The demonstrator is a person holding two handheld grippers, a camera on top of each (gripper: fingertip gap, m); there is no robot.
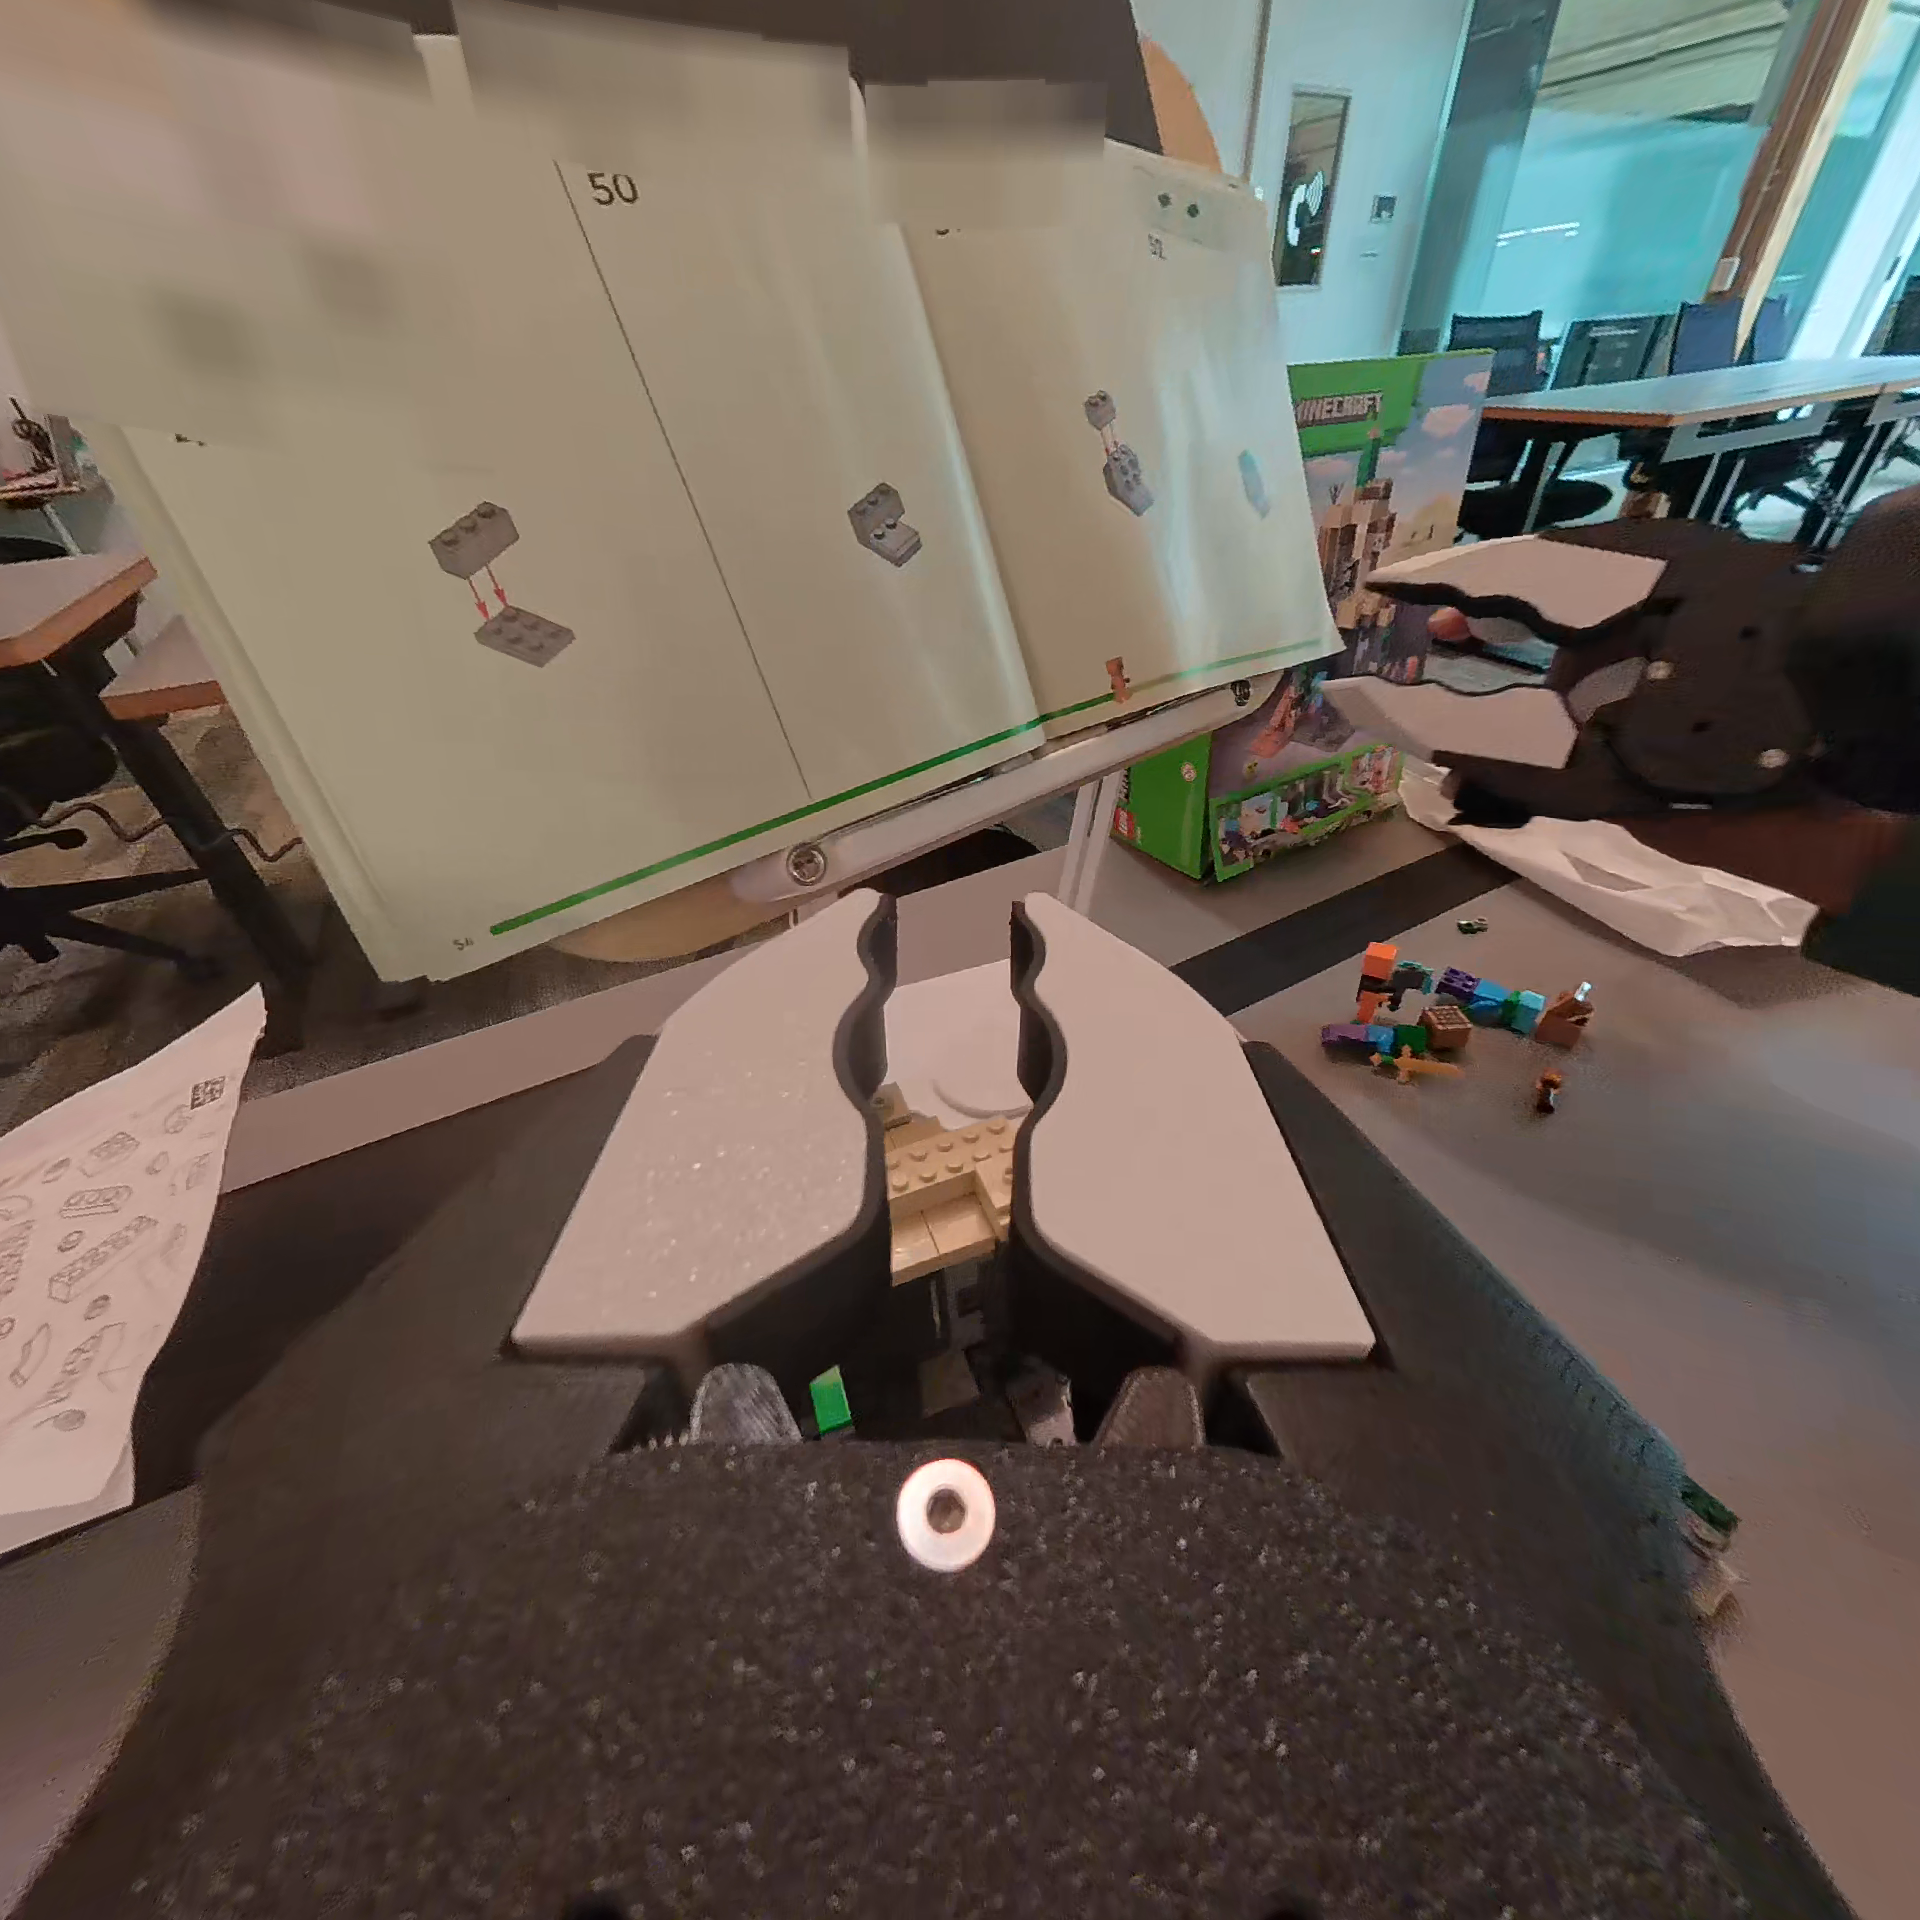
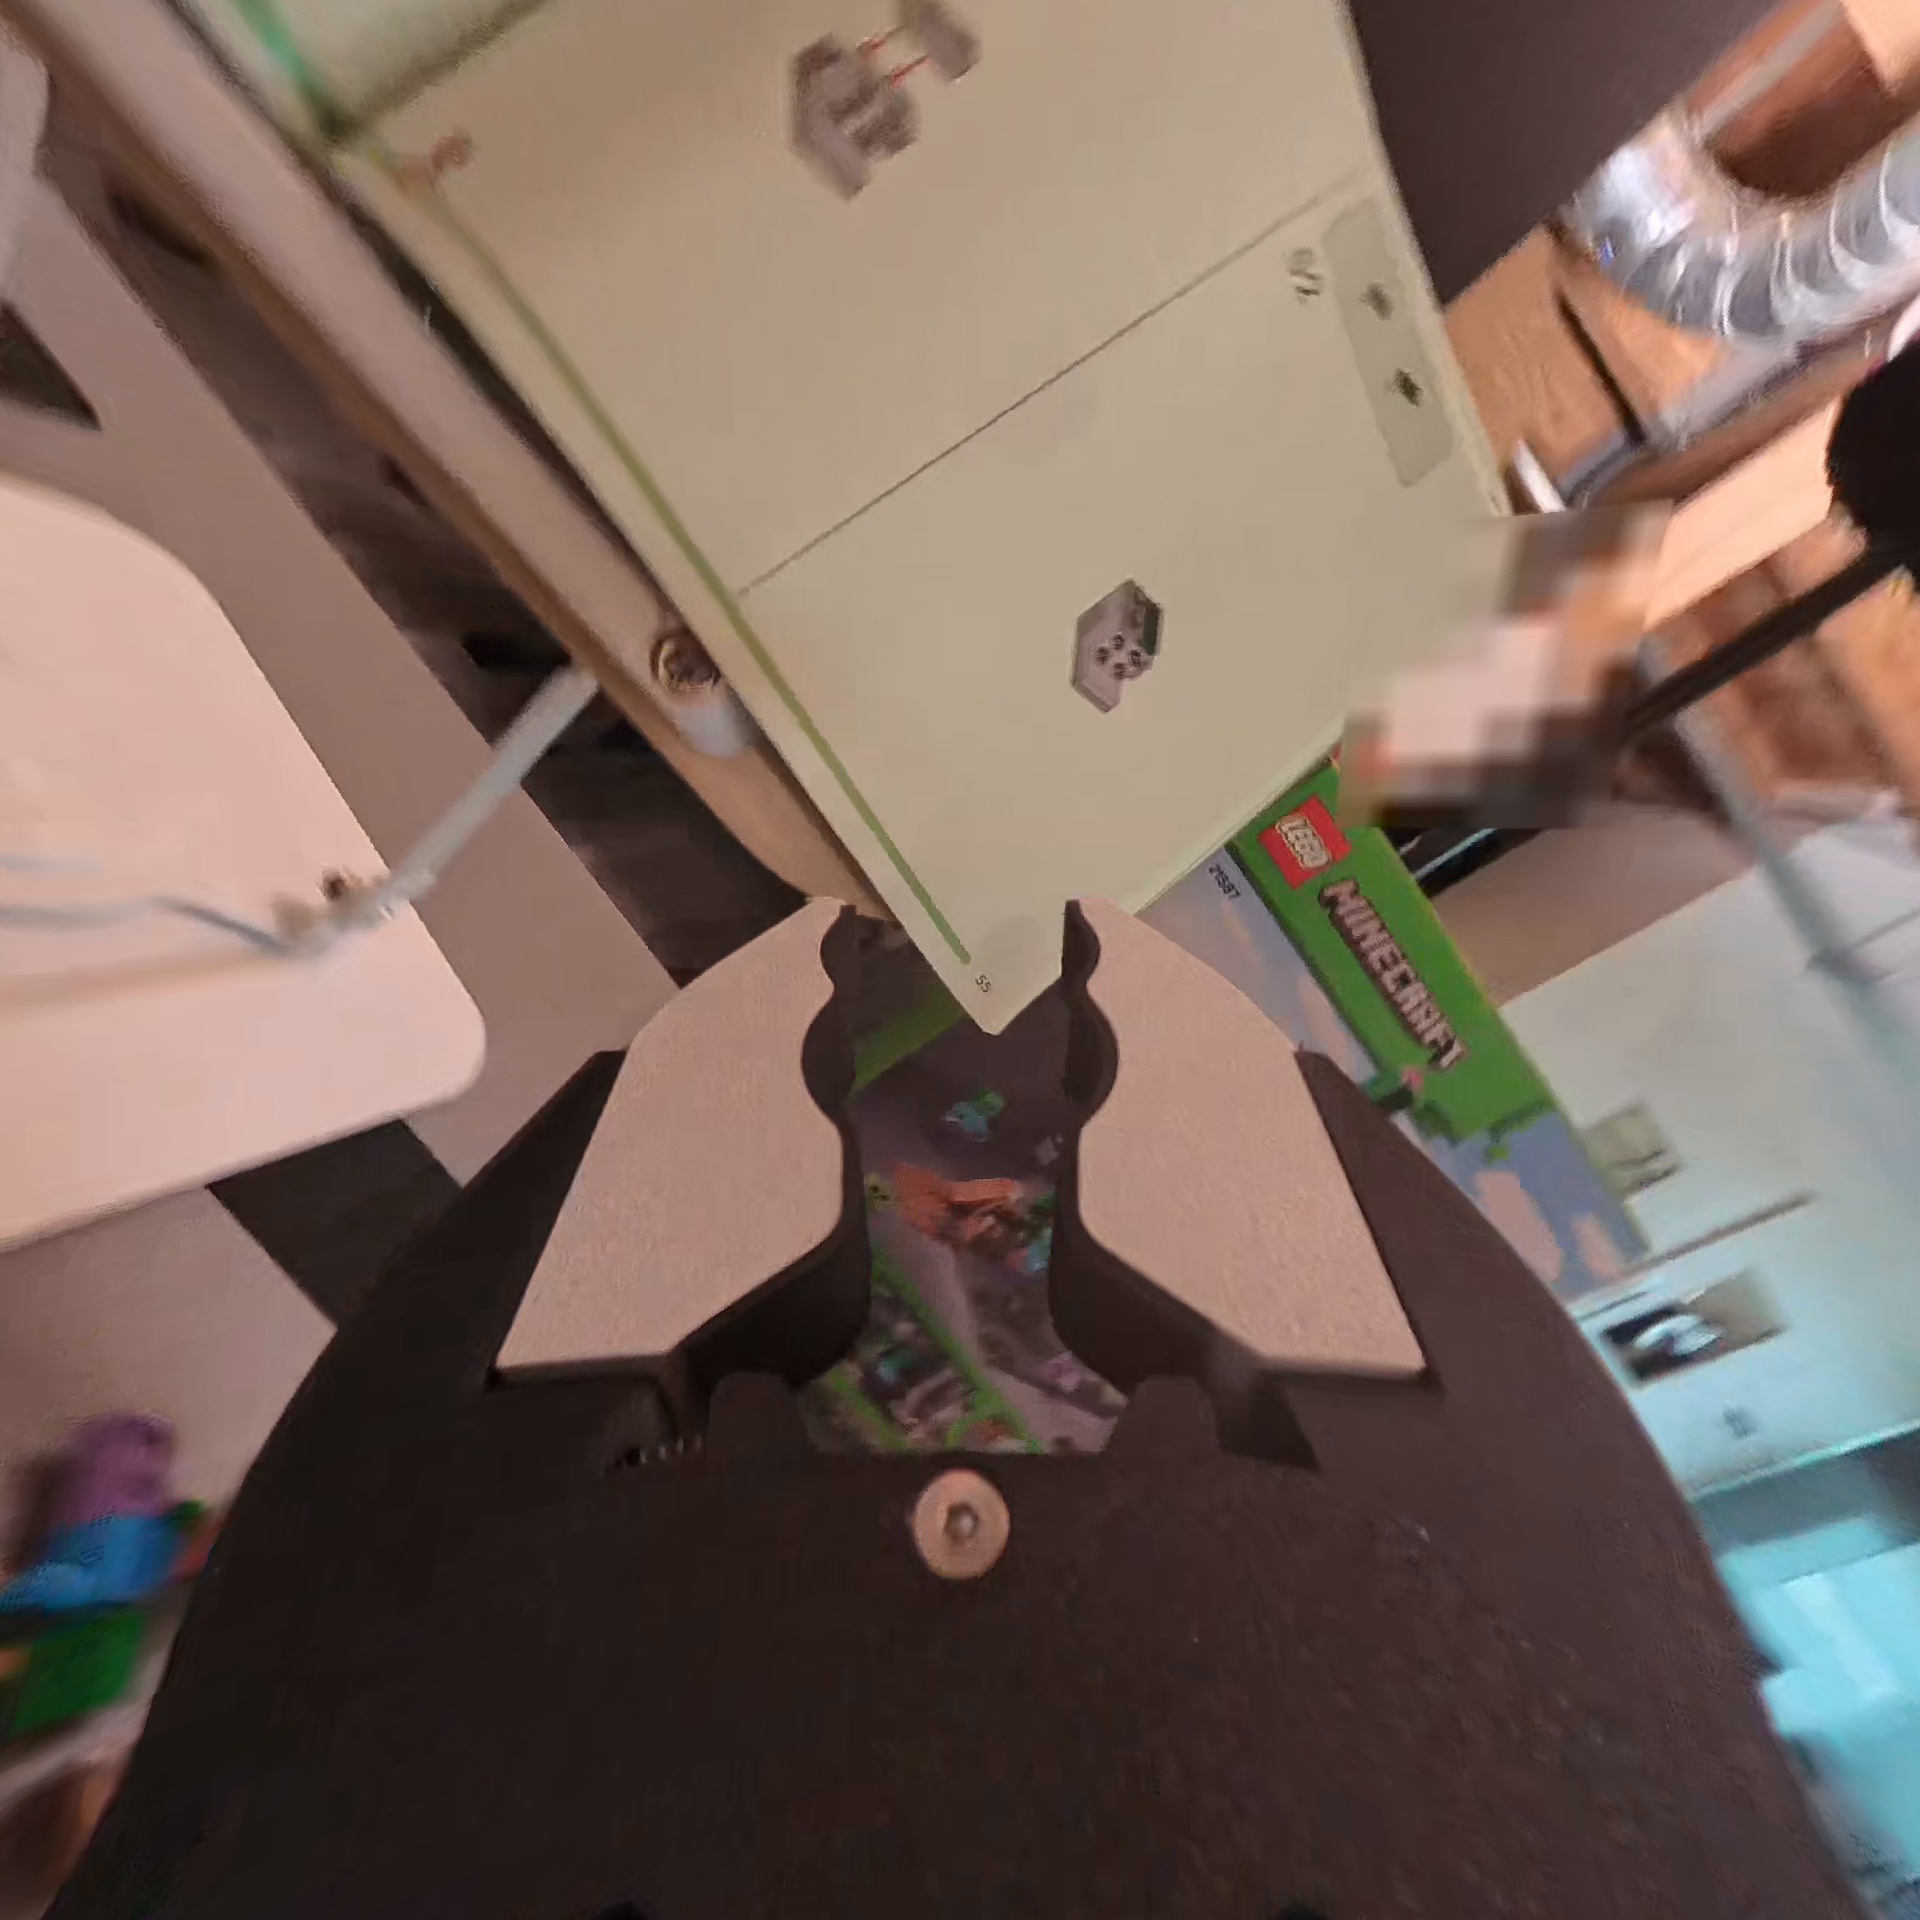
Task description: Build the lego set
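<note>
Left gripper (image 1: pixel 945 935) parted around the tan build (image 1: pixel 951 1184), seemingly gripping it near me. Right gripper (image 2: pixel 961 925) open, empty, raised far right beside the instruction booklet (image 2: pixel 935 416); I judge left nearer.

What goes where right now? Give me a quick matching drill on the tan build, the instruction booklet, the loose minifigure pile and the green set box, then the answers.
Things:
1. tan brick assembly
2. instruction booklet
3. pile of small colourful figures and pieces
4. green set box

Places:
A. propped open on a stand
B. loose on the grey table, to the right
C. between the fingers of the left hand-held gripper
D. standing behind the booklet's right edge

Pairs: 1-C, 2-A, 3-B, 4-D
</note>
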